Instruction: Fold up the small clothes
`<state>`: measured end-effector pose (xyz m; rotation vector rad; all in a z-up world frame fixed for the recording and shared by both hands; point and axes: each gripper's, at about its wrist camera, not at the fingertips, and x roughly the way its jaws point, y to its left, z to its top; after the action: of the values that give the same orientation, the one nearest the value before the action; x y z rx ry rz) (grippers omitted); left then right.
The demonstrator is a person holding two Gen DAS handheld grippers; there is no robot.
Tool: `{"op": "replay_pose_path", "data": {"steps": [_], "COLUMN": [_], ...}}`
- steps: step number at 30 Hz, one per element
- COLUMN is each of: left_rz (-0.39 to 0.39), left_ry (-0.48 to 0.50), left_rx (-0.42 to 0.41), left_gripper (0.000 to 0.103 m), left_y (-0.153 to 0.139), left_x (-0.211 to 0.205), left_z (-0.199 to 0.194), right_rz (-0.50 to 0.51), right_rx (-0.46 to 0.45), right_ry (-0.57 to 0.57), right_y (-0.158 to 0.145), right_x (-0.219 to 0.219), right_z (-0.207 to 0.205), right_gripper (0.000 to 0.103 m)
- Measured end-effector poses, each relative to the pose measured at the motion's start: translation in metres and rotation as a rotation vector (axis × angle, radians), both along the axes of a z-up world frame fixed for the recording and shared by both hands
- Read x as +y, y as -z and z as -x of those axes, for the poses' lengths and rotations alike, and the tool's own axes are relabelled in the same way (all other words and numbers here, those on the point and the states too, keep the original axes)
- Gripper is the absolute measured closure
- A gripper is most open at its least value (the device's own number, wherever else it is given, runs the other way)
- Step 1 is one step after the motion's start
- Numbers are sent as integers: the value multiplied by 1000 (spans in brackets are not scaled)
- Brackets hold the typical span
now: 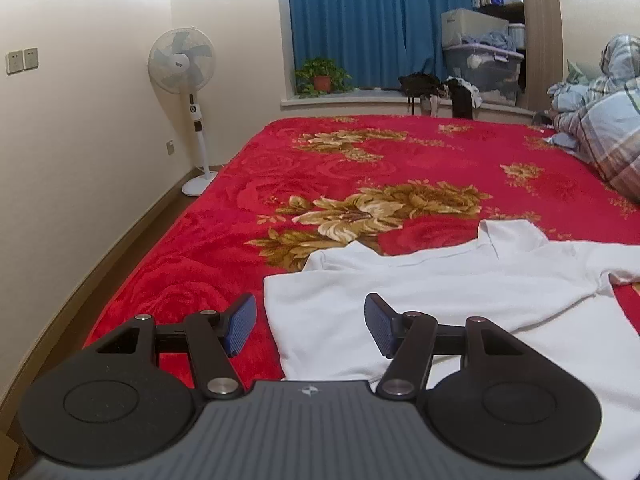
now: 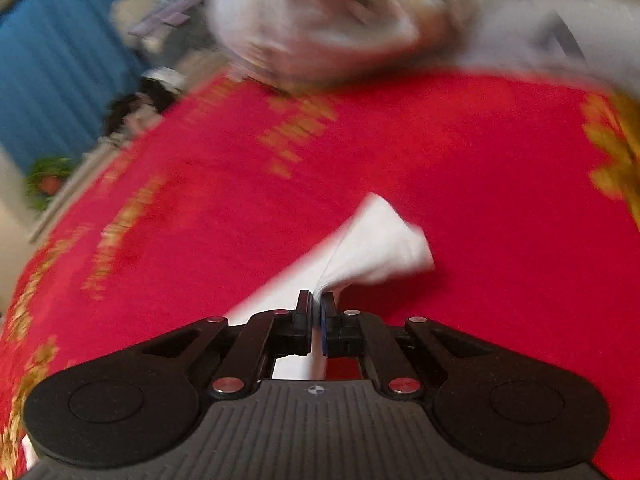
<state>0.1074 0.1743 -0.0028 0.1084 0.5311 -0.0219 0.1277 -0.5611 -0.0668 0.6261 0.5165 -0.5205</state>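
Note:
A white polo shirt [image 1: 440,284] lies flat on the red flowered blanket [image 1: 360,168], collar toward the far side. My left gripper [image 1: 310,322] is open and empty, hovering over the shirt's left side edge, one finger over the blanket and one over the shirt. My right gripper [image 2: 316,304] is shut on a pinched fold of white shirt fabric [image 2: 376,240], held up over the red blanket [image 2: 480,160]. The right wrist view is blurred by motion.
A plaid quilt [image 1: 600,120] is heaped at the bed's far right. A white standing fan [image 1: 182,64] stands by the left wall. A potted plant [image 1: 322,76], bags and a storage bin [image 1: 484,68] sit on the window ledge before blue curtains.

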Motion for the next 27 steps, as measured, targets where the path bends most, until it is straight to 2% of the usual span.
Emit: {"op": "replay_pose_path", "data": {"steps": [3,6,8,10,11,13,15,18,22,23,25,27], "left_rz": [18,35,51,76,94,143,191,235,289,327,381,407], "left_ry": [-2,-9,-16,-26,-32,-46,-51,-27,17,35,82,96], "left_rx": [-13,-17,-22,-25,-22,-9,7,30,86,123,210,277], "left_gripper": [37,37,37,37,37,37,37,37,40,42,55,56], "left_y": [-4,-7,-10,-14,-16,-18,-19,-20,-12,-7,6,20], "left_x": [5,12,16,21,23,27,29,27,17,14,6,-4], "left_z": [4,6,8,10,10,11,11,10,0,-7,-21,-35], "right_rz": [111,207,236,218,183,80,63,90,122,131,149,162], "right_rx": [-110,-228,-295,-340,-344,-284,-203,-99,-68,-69,-79,-94], "right_ry": [-151,-374,-542,-718,-802,-974,-1046,-1057,-987,-966,-935,-908], "right_y": [-42,-86,-105,-115,-116,-107,-93,-84,-100,-105,-117,-122], "right_x": [61,153,219,287,317,374,407,413,372,360,336,317], "right_z": [-3,1,8,15,16,12,10,17,42,48,63,83], "right_gripper": [100,100,100,99,98,96,96,95,92,92,91,87]}}
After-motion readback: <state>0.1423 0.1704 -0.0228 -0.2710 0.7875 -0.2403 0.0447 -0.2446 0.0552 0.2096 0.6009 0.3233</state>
